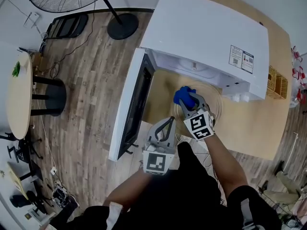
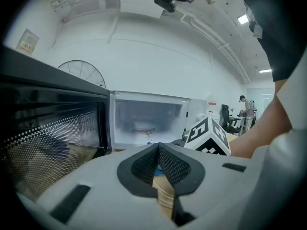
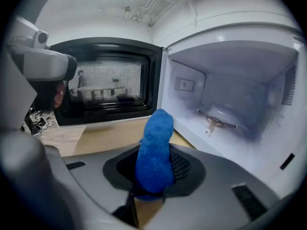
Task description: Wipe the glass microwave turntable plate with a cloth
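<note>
While right tongs clamp cloth, microwave label illegible

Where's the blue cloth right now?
The blue cloth is clamped in the right gripper, mid head view, just in front of the open microwave.

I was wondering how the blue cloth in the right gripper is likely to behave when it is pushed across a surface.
The blue cloth looks soft and fuzzy, so it would probably crumple and bend rather than push stiffly. Bunched in the shut jaws of the right gripper, it seems light and unlikely to slip out.
</note>
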The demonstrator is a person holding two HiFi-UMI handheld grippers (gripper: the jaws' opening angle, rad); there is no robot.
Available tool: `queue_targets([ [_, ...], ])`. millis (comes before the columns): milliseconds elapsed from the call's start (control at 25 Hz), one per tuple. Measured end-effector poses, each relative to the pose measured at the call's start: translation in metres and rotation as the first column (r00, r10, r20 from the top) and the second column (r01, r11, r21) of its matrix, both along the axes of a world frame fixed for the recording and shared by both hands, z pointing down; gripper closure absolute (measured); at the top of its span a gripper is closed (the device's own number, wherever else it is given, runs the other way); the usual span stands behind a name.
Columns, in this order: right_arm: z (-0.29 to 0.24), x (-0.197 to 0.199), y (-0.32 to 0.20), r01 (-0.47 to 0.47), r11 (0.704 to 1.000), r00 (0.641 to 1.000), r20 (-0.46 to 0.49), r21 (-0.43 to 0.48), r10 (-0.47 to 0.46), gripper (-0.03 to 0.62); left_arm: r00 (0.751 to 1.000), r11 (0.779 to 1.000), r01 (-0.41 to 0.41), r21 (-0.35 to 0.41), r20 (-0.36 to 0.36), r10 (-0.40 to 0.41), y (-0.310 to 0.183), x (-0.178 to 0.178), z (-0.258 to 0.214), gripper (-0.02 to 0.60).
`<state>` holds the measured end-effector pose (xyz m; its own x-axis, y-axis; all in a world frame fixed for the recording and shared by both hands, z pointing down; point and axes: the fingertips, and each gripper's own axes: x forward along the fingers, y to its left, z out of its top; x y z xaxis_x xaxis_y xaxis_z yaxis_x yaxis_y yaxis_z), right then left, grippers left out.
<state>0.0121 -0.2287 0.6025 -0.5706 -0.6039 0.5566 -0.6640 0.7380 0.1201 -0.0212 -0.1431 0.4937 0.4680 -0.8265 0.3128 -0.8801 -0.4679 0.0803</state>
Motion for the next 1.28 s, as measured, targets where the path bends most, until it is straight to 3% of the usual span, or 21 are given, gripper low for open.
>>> queue_targets([
  [280,0.009,0.028,-0.01,-0.03,0.999,0.994,-0.108,0.031,0.033,0.49,1.0,1.0,-0.007,-0.015,0.013,0.007,-0.004,0.007,0.011,0.575],
  [440,0.011,0.055,-0.018,-0.098,0.995,0.99,-0.097,0.021,0.1,0.49,0.999,0.999,-0.028,-0.017,0.036,0.029,-0.005,0.011,0.016,0.575],
  [680,0.013,0.092,-0.025,-0.191,0.981,0.973,-0.126,0.022,0.193,0.49,0.999,0.999,-0.042,-0.025,0.011,0.043,-0.004,0.019,0.014,0.575],
  [920,0.015,0.109,-0.024,-0.213,0.977,0.962,-0.171,0.032,0.215,0.49,0.999,0.998,-0.029,-0.054,-0.037,0.027,0.002,0.016,0.008,0.575],
  [1120,0.0,0.105,-0.021,-0.211,0.976,0.969,-0.12,0.055,0.216,0.49,0.999,0.998,-0.027,-0.053,-0.028,0.026,0.004,0.009,0.008,0.575],
  [1280,-0.022,0.068,-0.001,-0.138,0.989,0.989,-0.042,0.05,0.14,0.49,0.999,0.998,-0.012,-0.058,-0.03,0.01,0.004,0.003,0.01,0.575],
])
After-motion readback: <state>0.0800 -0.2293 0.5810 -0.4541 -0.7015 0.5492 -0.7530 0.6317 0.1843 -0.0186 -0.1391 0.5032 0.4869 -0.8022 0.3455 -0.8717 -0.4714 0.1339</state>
